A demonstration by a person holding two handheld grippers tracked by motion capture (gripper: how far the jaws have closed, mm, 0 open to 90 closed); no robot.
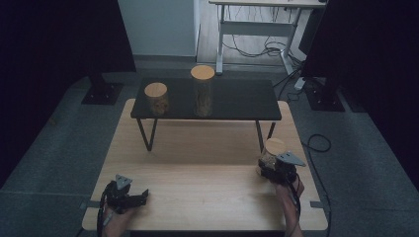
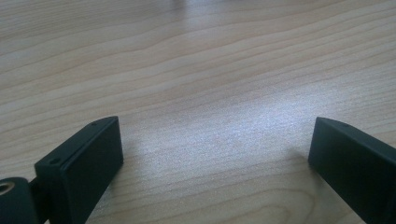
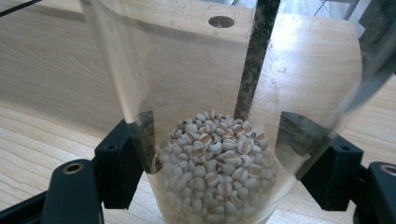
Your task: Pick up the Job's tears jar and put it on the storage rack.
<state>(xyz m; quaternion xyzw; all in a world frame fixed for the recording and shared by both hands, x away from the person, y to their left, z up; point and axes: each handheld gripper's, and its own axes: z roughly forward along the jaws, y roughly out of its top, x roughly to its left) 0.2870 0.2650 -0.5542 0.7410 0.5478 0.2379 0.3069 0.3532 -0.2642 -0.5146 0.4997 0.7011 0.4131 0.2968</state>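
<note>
One jar of grains is clamped by the right gripper; the left gripper is held wide open, empty.
Slippage of smooth glass could be caused by tilting.

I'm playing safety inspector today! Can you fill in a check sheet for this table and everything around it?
Surface: light wooden table with a low black shelf standing on its far half.
Job's things: short jar and tall jar on the shelf, both with wooden lids; a third glass jar, partly filled with pale grains, at the table's right side.
Clutter: nothing seen.
Grippers: left gripper open, low over bare wood; right gripper shut on the glass jar, one jaw on each side.
Cables: one trails from each gripper; a loose black cable lies on the floor at right.
Surroundings: grey floor, dark panels either side, a desk with tangled wires beyond.
</note>
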